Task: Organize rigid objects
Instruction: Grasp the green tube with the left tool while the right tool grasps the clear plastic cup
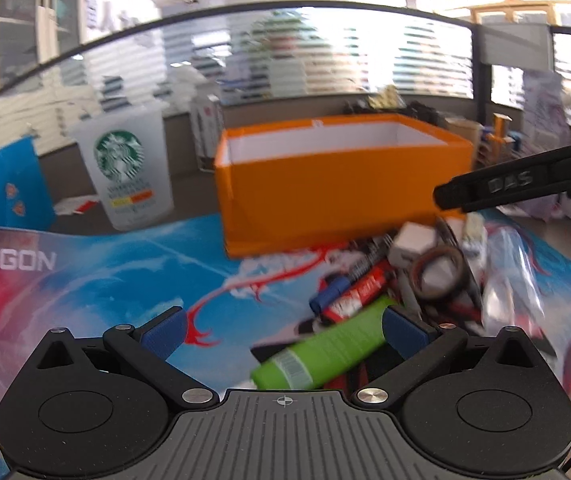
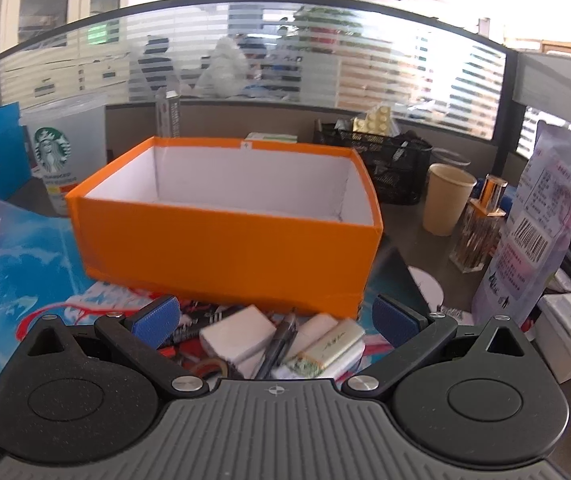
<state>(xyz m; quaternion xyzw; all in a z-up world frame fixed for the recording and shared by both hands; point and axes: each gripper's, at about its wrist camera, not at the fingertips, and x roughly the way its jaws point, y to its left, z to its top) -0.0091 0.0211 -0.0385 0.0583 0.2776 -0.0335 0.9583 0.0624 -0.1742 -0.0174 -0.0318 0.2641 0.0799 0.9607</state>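
Observation:
An open orange box [image 1: 337, 196] with a white inside stands on the printed mat; it also shows in the right wrist view [image 2: 225, 248], and what shows of its inside is bare. In front of it lies a pile of small objects: a green tube [image 1: 325, 352], a blue-capped marker [image 1: 329, 296], a tape roll [image 1: 439, 272], a white block [image 2: 237, 338], a black pen [image 2: 279, 344] and a white lighter [image 2: 331, 346]. My left gripper [image 1: 283, 330] is open above the green tube. My right gripper [image 2: 275, 318] is open over the pile. The other gripper's black finger [image 1: 505, 186] reaches in from the right.
A Starbucks cup [image 1: 123, 172] and a blue bag [image 1: 5, 188] stand left of the box. At the right are a paper cup [image 2: 445, 198], a black mesh basket [image 2: 393, 168], a clear pen holder [image 2: 479, 232], a plastic pouch [image 2: 533, 228] and white boxes [image 2: 565, 328].

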